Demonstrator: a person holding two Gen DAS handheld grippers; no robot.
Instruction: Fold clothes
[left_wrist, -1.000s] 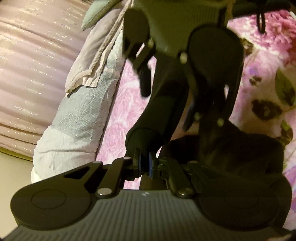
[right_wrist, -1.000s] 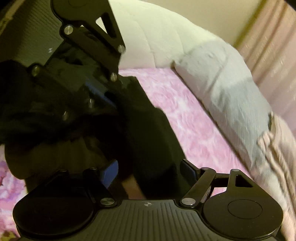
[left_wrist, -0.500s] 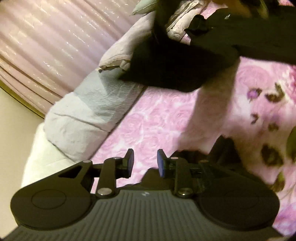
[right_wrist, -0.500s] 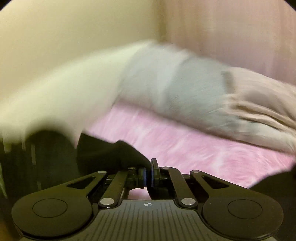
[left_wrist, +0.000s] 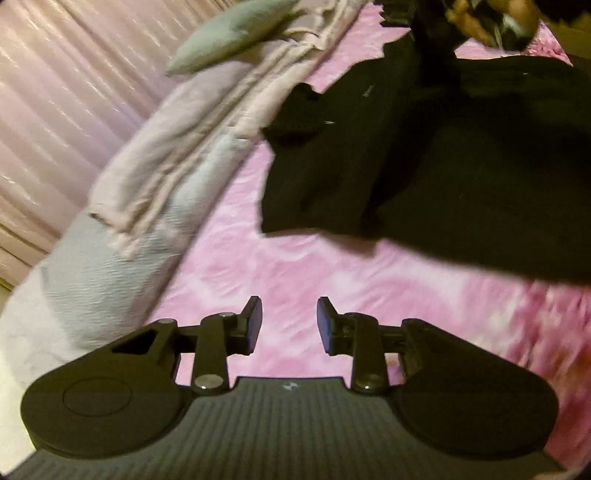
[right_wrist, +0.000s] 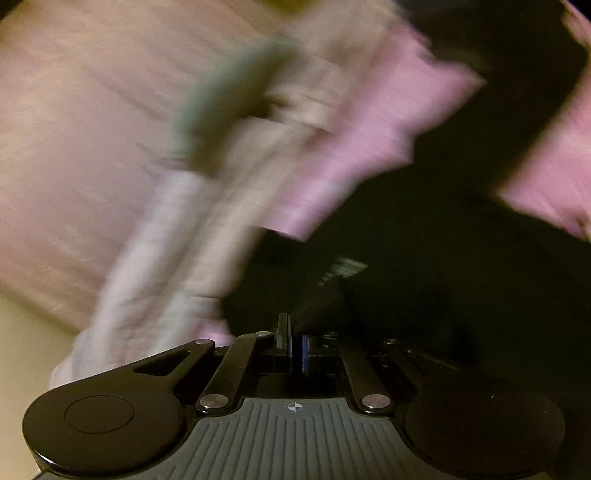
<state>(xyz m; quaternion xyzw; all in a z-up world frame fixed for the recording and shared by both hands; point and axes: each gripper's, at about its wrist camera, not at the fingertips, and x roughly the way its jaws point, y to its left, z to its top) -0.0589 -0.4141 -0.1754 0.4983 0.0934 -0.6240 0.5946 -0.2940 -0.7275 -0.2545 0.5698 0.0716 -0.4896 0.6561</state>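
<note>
A black garment (left_wrist: 443, 158) lies spread on the pink floral bedsheet (left_wrist: 295, 273), ahead and to the right of my left gripper (left_wrist: 289, 325). The left gripper is open and empty, above the sheet, short of the garment's near edge. In the right wrist view, which is blurred, my right gripper (right_wrist: 295, 347) has its jaws together on an edge of the same black garment (right_wrist: 424, 277). The right gripper and a hand show at the top of the left wrist view (left_wrist: 436, 48), over the garment's far part.
A rolled grey-and-beige quilt (left_wrist: 155, 192) and a green pillow (left_wrist: 229, 33) lie along the left side of the bed, against a pink curtain (left_wrist: 55, 92). The quilt (right_wrist: 177, 240) also shows blurred in the right wrist view.
My left gripper has let go of the black garment, opened and drawn back. The garment now lies on the bed. The right gripper has swung round quickly, still shut on the cloth.
</note>
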